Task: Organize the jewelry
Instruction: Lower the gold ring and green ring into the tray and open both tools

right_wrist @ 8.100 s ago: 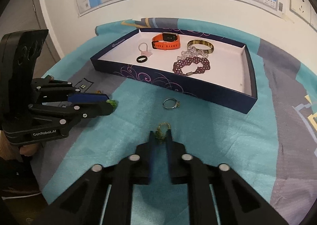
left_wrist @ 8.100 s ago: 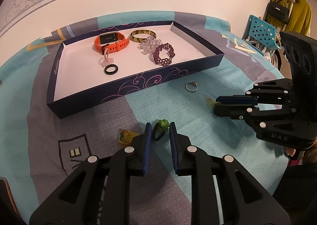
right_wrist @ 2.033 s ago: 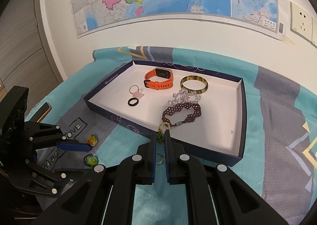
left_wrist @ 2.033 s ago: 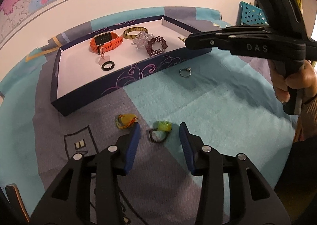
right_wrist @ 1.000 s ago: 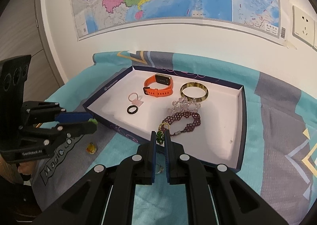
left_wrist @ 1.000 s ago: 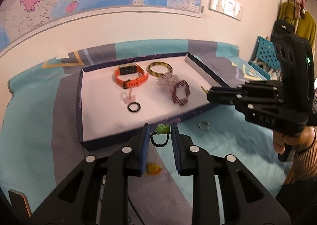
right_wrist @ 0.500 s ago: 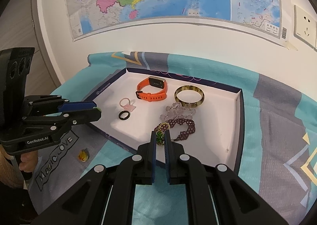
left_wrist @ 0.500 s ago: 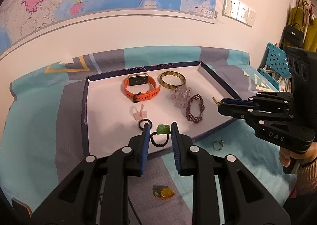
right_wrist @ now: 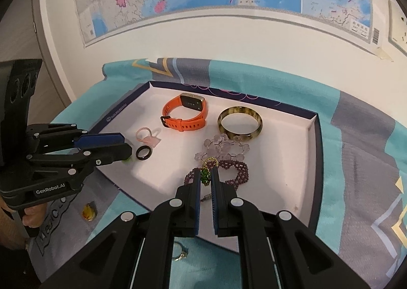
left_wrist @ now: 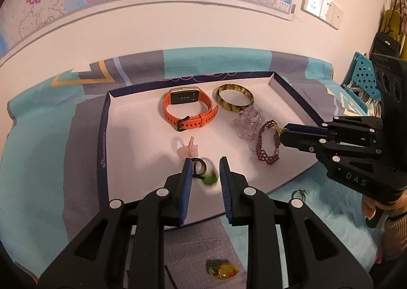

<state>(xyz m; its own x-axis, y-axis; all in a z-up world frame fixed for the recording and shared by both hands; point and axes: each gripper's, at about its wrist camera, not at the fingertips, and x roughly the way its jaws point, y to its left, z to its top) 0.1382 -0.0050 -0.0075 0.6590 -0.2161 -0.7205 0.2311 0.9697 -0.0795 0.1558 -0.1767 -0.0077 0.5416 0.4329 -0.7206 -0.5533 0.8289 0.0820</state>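
Note:
My left gripper (left_wrist: pixel 205 160) is shut on a green-stoned ring (left_wrist: pixel 209 180), blurred, just above the white floor of the navy tray (left_wrist: pixel 103 141) beside a black ring (left_wrist: pixel 199 165). My right gripper (right_wrist: pixel 206 170) is shut on a small green and gold ring (right_wrist: pixel 205 174) and hovers over the purple bead bracelet (right_wrist: pixel 239 169). Also in the tray lie an orange watch (left_wrist: pixel 189 113), a mottled bangle (left_wrist: pixel 234 101), a clear crystal bracelet (left_wrist: pixel 248 123) and a pink ring (left_wrist: pixel 189 148). The right wrist view has the left gripper (right_wrist: pixel 124 148) at the tray's left side.
A silver ring (left_wrist: pixel 299 192) lies on the teal and grey cloth just outside the tray's near wall. An amber ring (left_wrist: pixel 222 268) lies nearer to me on the cloth. A wall with a map stands behind the table. A person's hands hold both grippers.
Both grippers have moved forward and slightly down, from the tray's near wall to over its floor, each still carrying its ring. The left one's green ring now looks blurred.

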